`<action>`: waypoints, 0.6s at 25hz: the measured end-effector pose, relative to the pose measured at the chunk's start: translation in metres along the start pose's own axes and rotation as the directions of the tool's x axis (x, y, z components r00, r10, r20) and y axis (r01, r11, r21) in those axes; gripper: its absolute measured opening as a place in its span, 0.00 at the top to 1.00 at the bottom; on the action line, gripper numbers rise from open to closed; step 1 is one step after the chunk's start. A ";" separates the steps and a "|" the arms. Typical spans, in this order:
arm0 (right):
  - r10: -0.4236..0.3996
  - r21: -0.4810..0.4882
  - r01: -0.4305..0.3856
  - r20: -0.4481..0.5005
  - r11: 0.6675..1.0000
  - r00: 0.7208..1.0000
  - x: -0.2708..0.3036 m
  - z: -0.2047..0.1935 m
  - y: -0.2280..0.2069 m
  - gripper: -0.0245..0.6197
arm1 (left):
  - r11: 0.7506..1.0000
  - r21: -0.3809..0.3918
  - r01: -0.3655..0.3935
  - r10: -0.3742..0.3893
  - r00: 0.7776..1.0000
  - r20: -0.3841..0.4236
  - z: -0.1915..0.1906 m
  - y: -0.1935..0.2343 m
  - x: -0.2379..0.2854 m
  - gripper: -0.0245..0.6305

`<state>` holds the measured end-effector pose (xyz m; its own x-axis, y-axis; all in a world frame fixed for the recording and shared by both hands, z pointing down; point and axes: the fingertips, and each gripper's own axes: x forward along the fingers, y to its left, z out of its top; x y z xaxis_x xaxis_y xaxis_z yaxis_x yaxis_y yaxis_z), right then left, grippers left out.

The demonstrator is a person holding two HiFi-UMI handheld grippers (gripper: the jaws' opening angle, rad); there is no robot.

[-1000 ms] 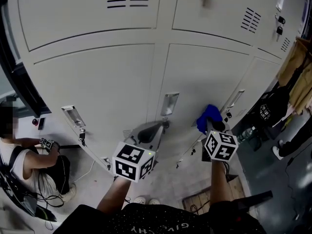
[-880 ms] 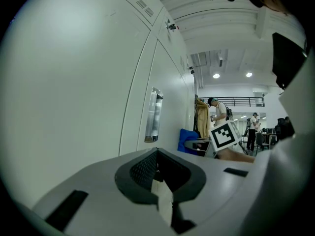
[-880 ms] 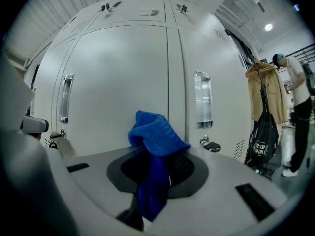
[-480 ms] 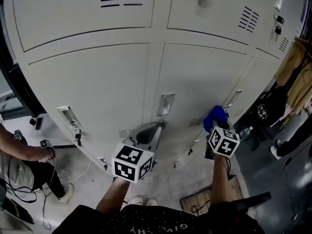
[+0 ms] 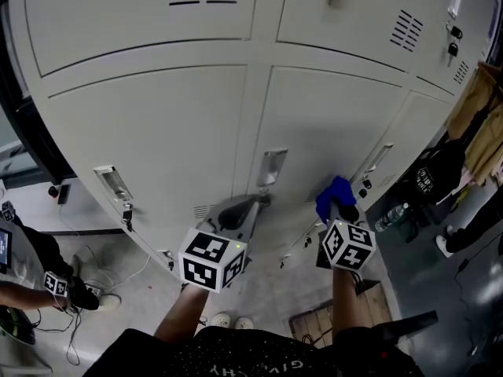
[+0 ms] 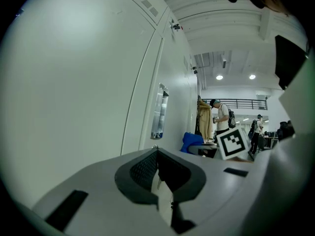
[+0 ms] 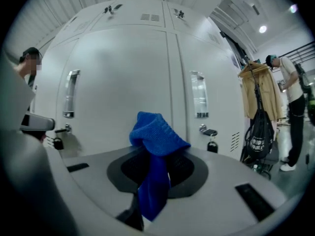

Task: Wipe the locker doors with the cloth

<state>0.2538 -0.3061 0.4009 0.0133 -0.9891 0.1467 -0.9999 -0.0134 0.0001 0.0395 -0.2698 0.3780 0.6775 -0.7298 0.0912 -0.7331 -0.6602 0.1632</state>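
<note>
Currently blue cloth [image 7: 158,132] sits pinched in the right gripper [image 7: 156,168], jaws clamped on it, bunched end standing past the tips, tail hanging back between them. Locker doors [image 7: 123,82] lie just ahead; contact unclear. Left gripper [image 6: 158,167] to its left, jaws together on nothing.

Tan coat [image 5: 479,116] on a hanger, black bag [image 5: 428,181] beneath; bottle [image 5: 391,217] and wooden pallet [image 5: 313,326] on floor [image 5: 275,289].

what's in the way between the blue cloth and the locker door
Nothing visible. The blue cloth, clamped in the right gripper, faces bare locker door panel; a handle and padlock sit off to its right.
</note>
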 end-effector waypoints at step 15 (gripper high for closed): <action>0.510 0.030 -0.510 -0.124 0.859 0.851 -0.044 -0.058 0.214 0.83 | 0.998 -0.016 -0.062 0.062 0.998 0.017 0.001 0.022 -0.017 0.95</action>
<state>0.0393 -0.2564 0.4522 -0.4988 -0.8305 0.2478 -0.8660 0.4890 -0.1044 0.0122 -0.2721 0.3793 0.6293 -0.7726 0.0841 -0.7728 -0.6106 0.1730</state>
